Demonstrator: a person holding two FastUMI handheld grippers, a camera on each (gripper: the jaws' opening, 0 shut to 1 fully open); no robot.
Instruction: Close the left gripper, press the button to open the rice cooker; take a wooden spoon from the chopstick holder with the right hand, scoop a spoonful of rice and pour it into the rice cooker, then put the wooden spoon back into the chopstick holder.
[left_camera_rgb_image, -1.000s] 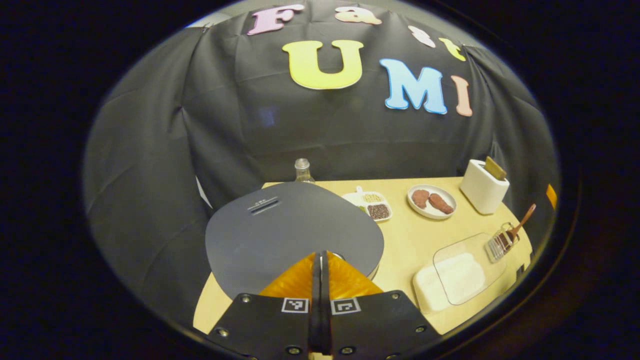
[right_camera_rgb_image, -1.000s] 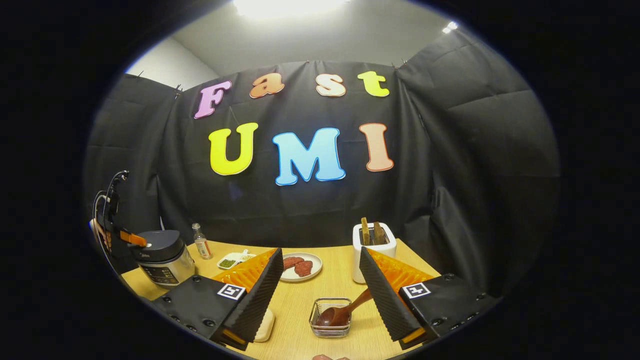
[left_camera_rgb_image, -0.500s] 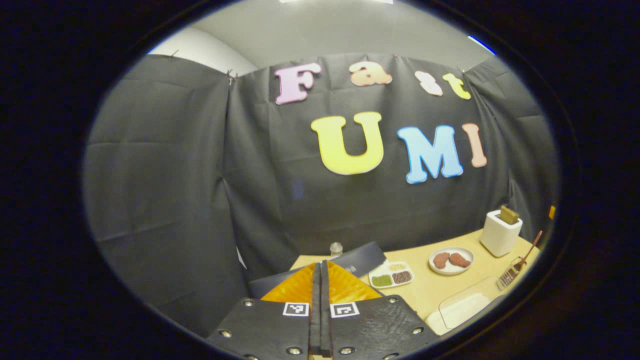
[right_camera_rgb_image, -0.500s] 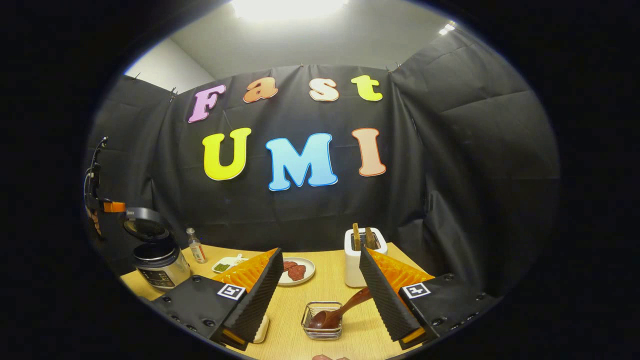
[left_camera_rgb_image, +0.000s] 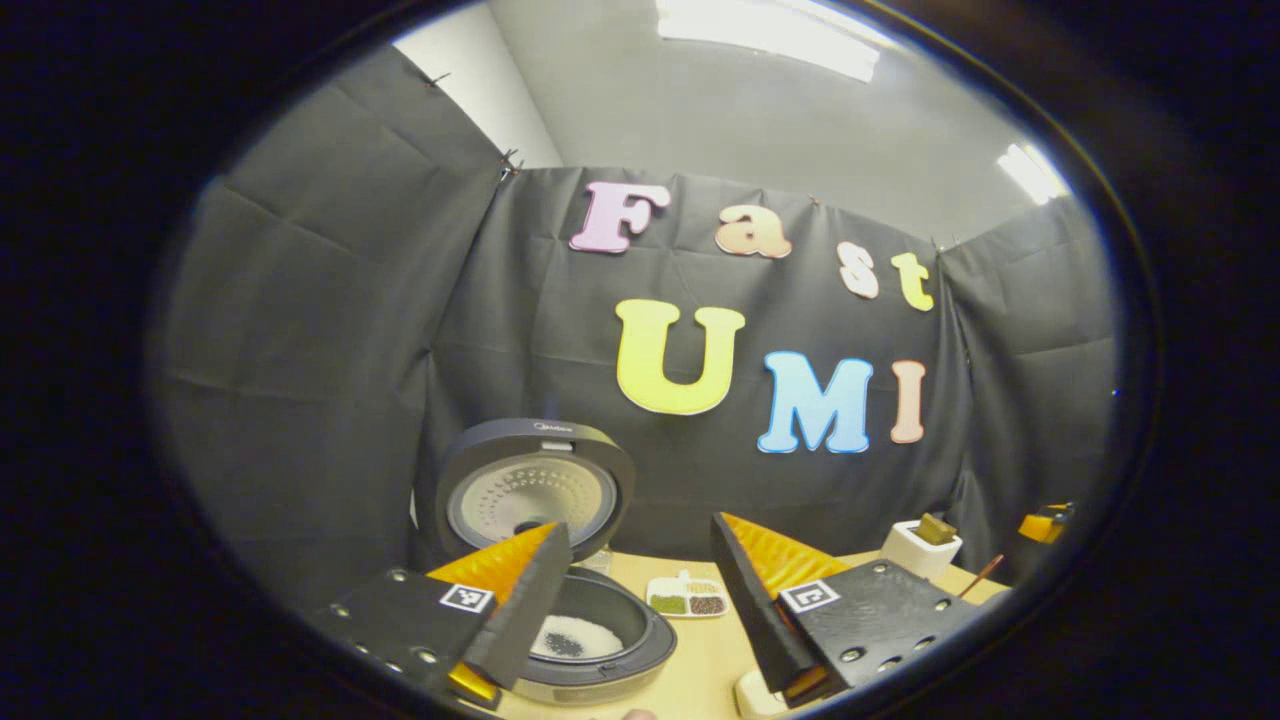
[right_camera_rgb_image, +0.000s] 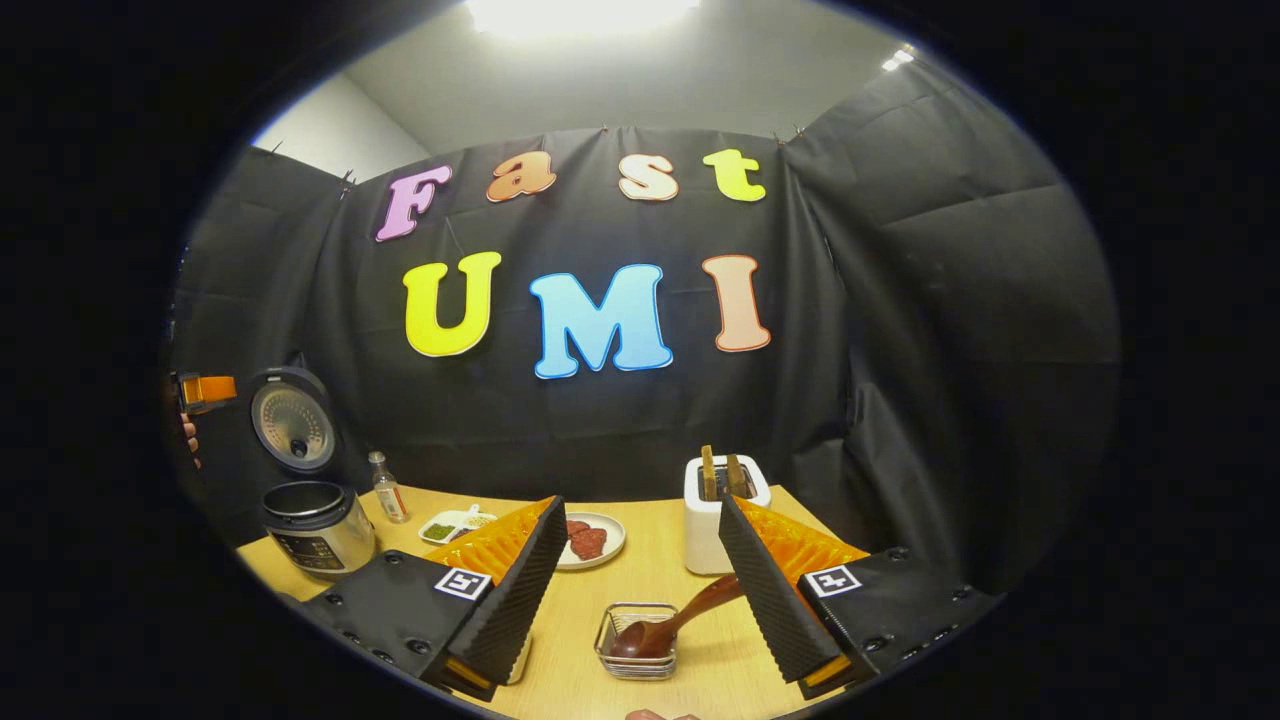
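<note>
The rice cooker (left_camera_rgb_image: 600, 655) stands with its lid (left_camera_rgb_image: 540, 490) swung up, and white rice with some dark grains lies in the pot. My left gripper (left_camera_rgb_image: 637, 560) hangs open just in front of and above the pot, holding nothing. The right gripper view has the cooker (right_camera_rgb_image: 318, 525) at the far left with my left gripper (right_camera_rgb_image: 205, 390) above it. A wooden spoon (right_camera_rgb_image: 672, 620) leans in the clear chopstick holder (right_camera_rgb_image: 637, 645) on the table. My right gripper (right_camera_rgb_image: 640, 540) is open, its fingers on either side of the spoon, a little short of it.
On the wooden table (right_camera_rgb_image: 650, 570) stand a white toaster (right_camera_rgb_image: 725, 510), a plate of meat (right_camera_rgb_image: 592, 540), a divided dish of grains (right_camera_rgb_image: 450, 527) and a small bottle (right_camera_rgb_image: 385, 487). A white rice box (left_camera_rgb_image: 755, 695) peeks up under my left gripper.
The cooker lid has sprung from shut to fully upright. My left gripper has lifted off the lid, tilted up and opened. The right gripper has barely shifted.
</note>
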